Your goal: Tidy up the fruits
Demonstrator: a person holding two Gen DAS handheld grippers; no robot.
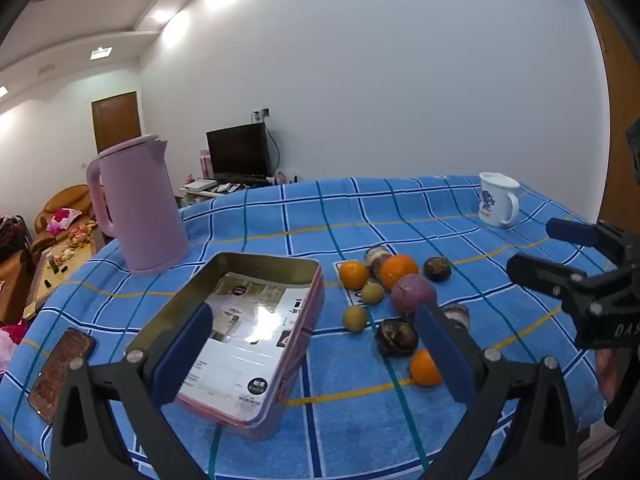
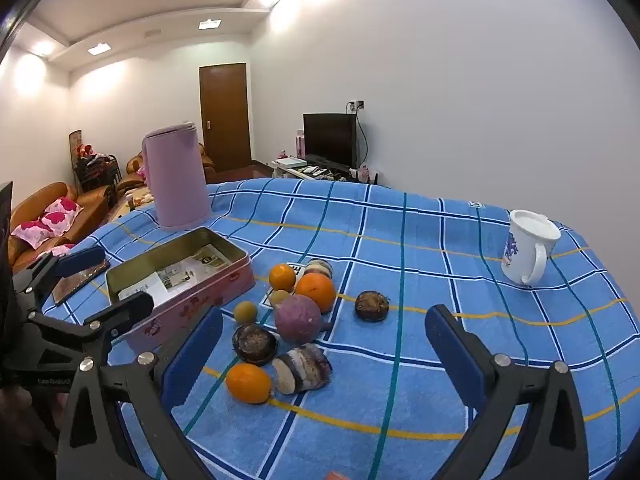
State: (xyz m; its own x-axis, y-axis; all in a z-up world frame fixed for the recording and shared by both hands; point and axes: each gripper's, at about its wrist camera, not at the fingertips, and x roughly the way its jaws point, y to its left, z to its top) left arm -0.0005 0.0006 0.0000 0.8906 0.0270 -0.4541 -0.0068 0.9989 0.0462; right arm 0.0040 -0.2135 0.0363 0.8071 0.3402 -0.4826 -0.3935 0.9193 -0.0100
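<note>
Fruits lie loose in a cluster on the blue checked cloth (image 2: 400, 380), just right of the tin (image 2: 240, 264). Big orange (image 2: 316, 291) sits mid-cluster w/ a small orange (image 2: 282, 277) touching its left side; a purple round fruit (image 2: 298, 318) sits in front of both. Two yellow-green small fruits (image 2: 245, 312) lie on the tin side. Dark round fruit (image 2: 255, 344) is in front of the purple one, another dark one (image 2: 371, 305) lies apart to the right. Nearest the cameras: a third orange (image 2: 249, 383) touching a cut brownish chunk (image 2: 303, 368); a similar chunk (image 2: 319, 268) sits at the back, partly on a printed card (image 2: 296, 269).

Tin is open, pink outside, gold walls inside, w/ printed paper (image 1: 240, 320) on its bottom; no fruit in it.

Left gripper (image 1: 316, 356) jaws fully wide, nothing between the pads, hovering over the tin's near right corner, tilted down. Right gripper (image 2: 324, 360) also wide open & empty, hanging over the near fruits, tilted down.

Pink kettle (image 1: 140, 208) stands behind the tin. White mug (image 2: 528, 248) stands well apart at far right. Brown phone-like slab (image 1: 60, 372) lies left of the tin. Behind the table: TV (image 2: 330, 140), door (image 2: 224, 116), sofa (image 2: 48, 216)
</note>
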